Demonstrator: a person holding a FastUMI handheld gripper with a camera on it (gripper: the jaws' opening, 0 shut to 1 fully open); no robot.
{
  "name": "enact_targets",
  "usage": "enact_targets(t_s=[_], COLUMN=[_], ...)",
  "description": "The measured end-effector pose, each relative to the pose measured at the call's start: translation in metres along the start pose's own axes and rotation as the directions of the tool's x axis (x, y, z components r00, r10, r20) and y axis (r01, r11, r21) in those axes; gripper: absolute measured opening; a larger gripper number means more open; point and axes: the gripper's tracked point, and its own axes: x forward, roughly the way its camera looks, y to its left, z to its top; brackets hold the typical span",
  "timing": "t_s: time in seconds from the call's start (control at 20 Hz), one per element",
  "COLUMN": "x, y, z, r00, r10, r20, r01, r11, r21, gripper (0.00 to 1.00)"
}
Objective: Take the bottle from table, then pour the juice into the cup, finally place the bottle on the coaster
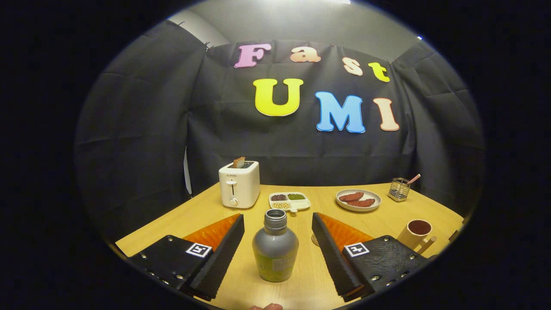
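A grey bottle point(275, 249) with an uncapped neck and a green label stands upright on the wooden table point(310, 280), between my two fingers. My gripper point(277, 221) is open, and its pads stand apart from the bottle on both sides. A beige cup point(415, 232) with a dark inside and a side handle stands to the right, beyond my right finger. A small piece of a round clear thing point(315, 239) peeks out from behind the right finger; I cannot tell if it is the coaster.
At the back of the table stand a white toaster point(239, 184) with a slice in it, a divided dish point(289, 201) of beans, a plate point(358, 200) with two brown pieces and a wire holder point(399, 189). A fingertip point(267, 306) shows at the table's near edge.
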Motion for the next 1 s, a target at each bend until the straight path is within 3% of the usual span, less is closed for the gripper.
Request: enact_targets(t_s=[0.65,1.0], x=[0.023,0.029], y=[0.009,0.011], z=[-0.079,-0.100], r00=[0.985,0.972], r10=[-0.016,-0.020], r20=[-0.173,-0.235], r01=[0.027,0.032], r11=[0.998,0.998], r21=[0.061,0.050], gripper=[0.97,0.97])
